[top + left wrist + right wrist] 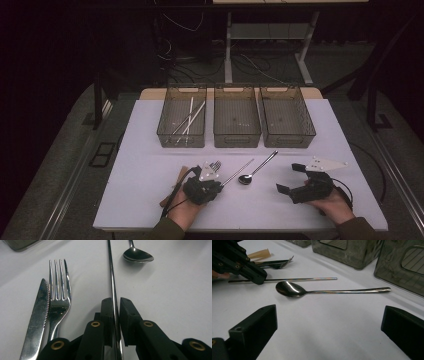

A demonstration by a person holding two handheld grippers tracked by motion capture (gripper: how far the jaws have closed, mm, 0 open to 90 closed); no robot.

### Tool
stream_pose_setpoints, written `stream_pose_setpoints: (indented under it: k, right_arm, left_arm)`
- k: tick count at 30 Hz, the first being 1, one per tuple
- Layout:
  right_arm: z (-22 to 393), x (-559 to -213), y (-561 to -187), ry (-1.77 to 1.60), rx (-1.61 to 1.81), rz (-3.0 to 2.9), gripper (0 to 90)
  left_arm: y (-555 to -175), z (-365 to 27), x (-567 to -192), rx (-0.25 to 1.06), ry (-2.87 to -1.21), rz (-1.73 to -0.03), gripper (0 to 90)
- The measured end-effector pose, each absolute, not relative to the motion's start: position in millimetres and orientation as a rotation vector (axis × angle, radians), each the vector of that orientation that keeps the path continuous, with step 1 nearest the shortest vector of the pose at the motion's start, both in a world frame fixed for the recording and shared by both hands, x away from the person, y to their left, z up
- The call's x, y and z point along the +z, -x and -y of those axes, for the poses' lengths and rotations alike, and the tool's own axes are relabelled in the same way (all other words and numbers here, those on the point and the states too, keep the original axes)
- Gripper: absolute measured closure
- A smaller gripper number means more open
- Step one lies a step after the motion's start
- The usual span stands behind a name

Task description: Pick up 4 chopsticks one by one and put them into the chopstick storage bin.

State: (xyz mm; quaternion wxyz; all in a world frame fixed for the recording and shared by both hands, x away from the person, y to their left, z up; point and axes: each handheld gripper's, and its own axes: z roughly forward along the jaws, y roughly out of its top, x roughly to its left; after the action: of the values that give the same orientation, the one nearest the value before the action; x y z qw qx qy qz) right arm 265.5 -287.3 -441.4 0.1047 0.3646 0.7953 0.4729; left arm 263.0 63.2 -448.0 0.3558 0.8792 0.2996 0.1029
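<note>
White covers the surface [150,200], a rectangular top in a dark room with grey floor [60,165] around it and cables and desk legs beyond the far edge. Along that far edge stand three smoky see-through bins side by side: the left bin [182,116] holds several thin straws, while the middle bin [236,117] and the right bin [286,117] look nearly bare. Between the bins and the near edge runs a wide open band of surface, and both side margins are free.

Near the front edge, left of centre, the left gripper [114,302] is clamped on a thin metal straw [112,272] that runs away from it toward the bins. Just beside it on the surface lie a fork [58,297] and a knife [37,315], touching side by side. A spoon [294,290] lies just beyond the straw, its handle angled toward the right bin. A tan paper piece [260,253] lies behind the left gripper.

At the front right the right gripper [327,322] rests with its jaws wide apart, holding nothing, bare surface between them and the spoon
</note>
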Motion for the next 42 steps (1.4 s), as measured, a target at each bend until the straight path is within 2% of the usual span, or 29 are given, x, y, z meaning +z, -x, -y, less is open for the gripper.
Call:
stream_pose_setpoints:
  k: [3,18,42]
  right_arm:
    - [287,-441,-265,-1.074,1.394,-2.346,0.8]
    - [288,-441,-265,-1.076,1.396,-2.343,0.7]
    - [288,-441,-265,-1.074,1.398,-2.344,0.7]
  left_arm:
    - [-263,-63,-448,0.264,-2.266,-0.786,84.3]
    - [-272,-71,-448,0.167,-2.191,-0.81,84.9]
    - [-277,-92,-421,0.153,-2.121,-0.741,84.9]
